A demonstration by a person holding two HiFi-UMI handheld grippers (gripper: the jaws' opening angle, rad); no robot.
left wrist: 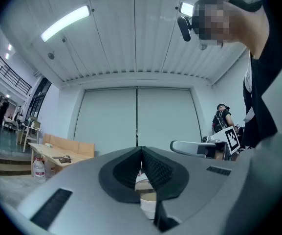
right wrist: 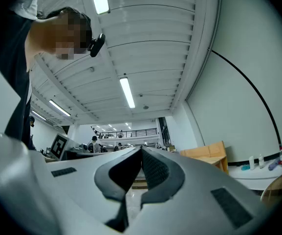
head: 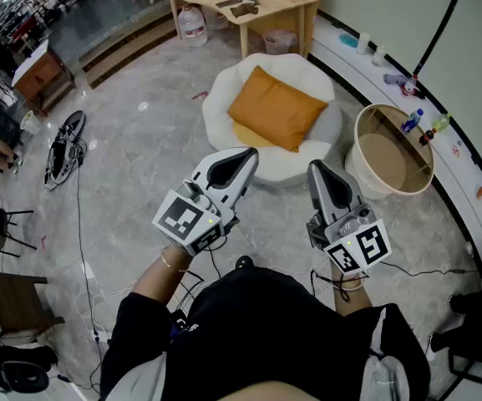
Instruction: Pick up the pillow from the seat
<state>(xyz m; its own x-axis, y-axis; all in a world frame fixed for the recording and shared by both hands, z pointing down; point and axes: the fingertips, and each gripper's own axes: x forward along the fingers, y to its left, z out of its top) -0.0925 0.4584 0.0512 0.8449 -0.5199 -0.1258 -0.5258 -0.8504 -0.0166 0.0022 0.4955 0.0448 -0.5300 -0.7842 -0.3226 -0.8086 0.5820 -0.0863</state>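
An orange square pillow (head: 276, 108) lies on a round white cushioned seat (head: 224, 115) on the floor ahead of me. My left gripper (head: 247, 159) hovers just short of the seat's near edge, jaws shut and empty. My right gripper (head: 317, 172) hangs beside it on the right, also shut with nothing in it. In the left gripper view the closed jaws (left wrist: 141, 152) point slightly upward at a pale wall, with the right gripper (left wrist: 199, 147) to their right. In the right gripper view the closed jaws (right wrist: 141, 153) point up toward the ceiling lights.
A round tan basket (head: 393, 151) stands right of the seat. A wooden table (head: 241, 2) with a water jug (head: 191, 23) under it is behind. Small bottles (head: 411, 121) sit on a curved white ledge at right. Cables (head: 82, 249) trail over the grey floor at left.
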